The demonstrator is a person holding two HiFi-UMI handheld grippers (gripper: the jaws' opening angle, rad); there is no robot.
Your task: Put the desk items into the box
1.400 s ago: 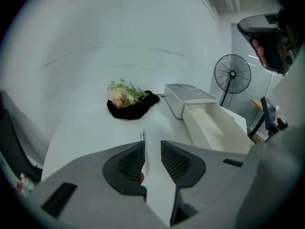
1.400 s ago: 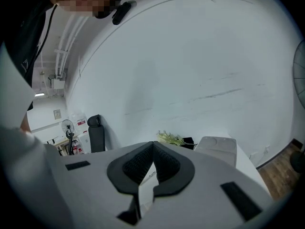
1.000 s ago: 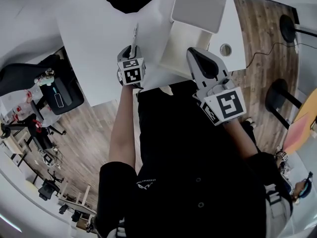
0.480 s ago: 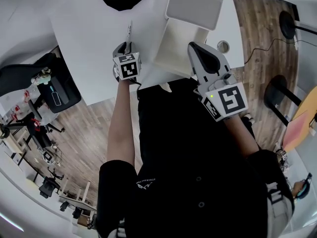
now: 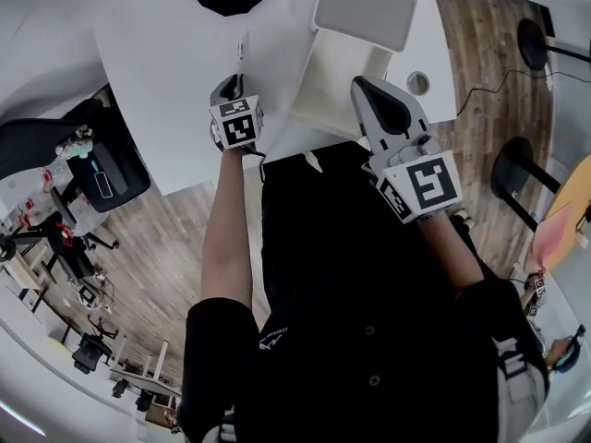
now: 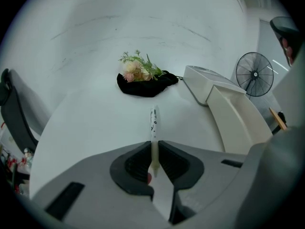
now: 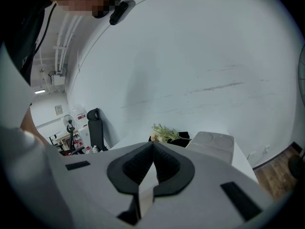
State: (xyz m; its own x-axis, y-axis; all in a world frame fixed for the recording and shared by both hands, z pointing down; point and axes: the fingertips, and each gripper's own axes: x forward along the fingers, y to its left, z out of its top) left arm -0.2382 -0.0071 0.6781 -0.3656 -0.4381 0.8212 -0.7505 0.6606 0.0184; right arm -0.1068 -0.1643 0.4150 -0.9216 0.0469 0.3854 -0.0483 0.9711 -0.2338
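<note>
Item 1: pen (image 6: 153,126). Slim, white, with small dark print along the barrel. It is pinched near its rear end between the jaws of the left gripper (image 6: 153,149), and most of its length sticks out forward. Its long axis runs straight along the jaws' line, away from me, over the desk (image 5: 175,72). I cannot tell whether its far tip touches the surface.

Item 2: box (image 5: 337,74). Cream, with its lid (image 5: 367,3) thrown open behind it. It stands just to the right of the pen, not touching it. I judge the coming move to be a sideways carry to the right with a drop over the near wall. The pen may need turning to lie along the box's length.

Item 3: right gripper (image 7: 152,148). Jaws pressed together on nothing, held at the desk's near edge in front of the box. It is nearer the box than the left gripper, but it has nothing to deliver.

Item 4: flowers (image 6: 137,68) on a black cloth (image 6: 145,88), at the far side of the desk, well apart from the pen.
</note>
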